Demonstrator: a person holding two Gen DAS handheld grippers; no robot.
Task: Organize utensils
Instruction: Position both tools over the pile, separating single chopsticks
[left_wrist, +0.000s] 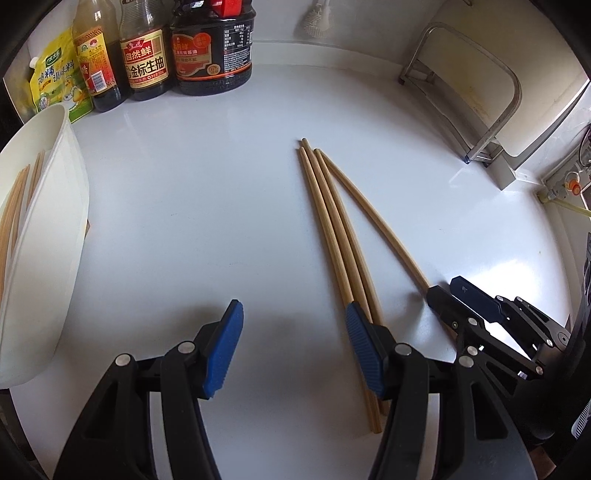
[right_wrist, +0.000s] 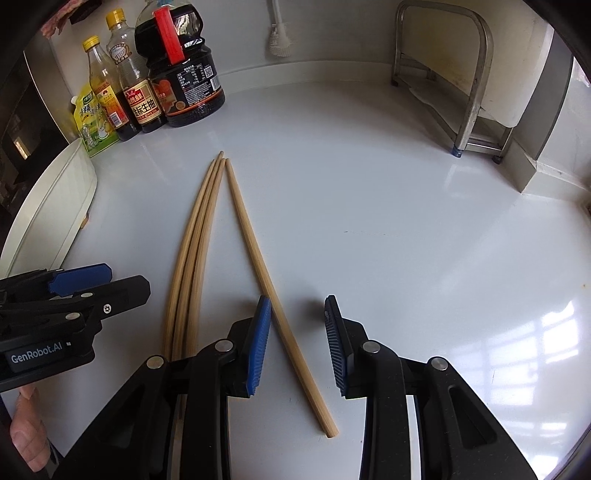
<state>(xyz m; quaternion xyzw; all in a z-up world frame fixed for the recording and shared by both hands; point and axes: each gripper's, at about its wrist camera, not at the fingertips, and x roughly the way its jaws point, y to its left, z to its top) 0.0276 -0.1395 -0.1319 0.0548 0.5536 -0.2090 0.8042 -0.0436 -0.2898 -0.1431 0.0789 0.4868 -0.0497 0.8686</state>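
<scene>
**Both grippers open over loose chopsticks on white counter**

We see the right gripper (right_wrist: 297, 343) spread wide, low over the counter (right_wrist: 369, 221), jaws on either side of the single chopstick (right_wrist: 258, 258) that lies apart from the rest. The left blue pad (right_wrist: 258, 347) sits just beside or against that stick; we cannot tell if it touches. The other pad is well clear of it. Nothing is clamped.

We see the left gripper (left_wrist: 293, 350) also wide open and holding nothing. Its right pad (left_wrist: 364, 347) overlaps the near ends of the three bundled chopsticks (left_wrist: 332, 236) in the left wrist view; contact unclear. Its left pad hangs over bare counter.

From the left wrist view the right gripper (left_wrist: 447, 291) shows at the far end of the lone stick, fingers around its thick end.

The four chopsticks fan out from tips that nearly meet farther back, three pressed together, one angled away to the right.

To the left stands a white container (left_wrist: 55, 221) with more chopsticks (left_wrist: 14, 214) leaning inside it.

At the back left we note the sauce bottles (right_wrist: 147, 85) and a yellow-green pouch (right_wrist: 92, 125) against the wall. Back right a metal rack (right_wrist: 469, 92) stands by the wall
</scene>
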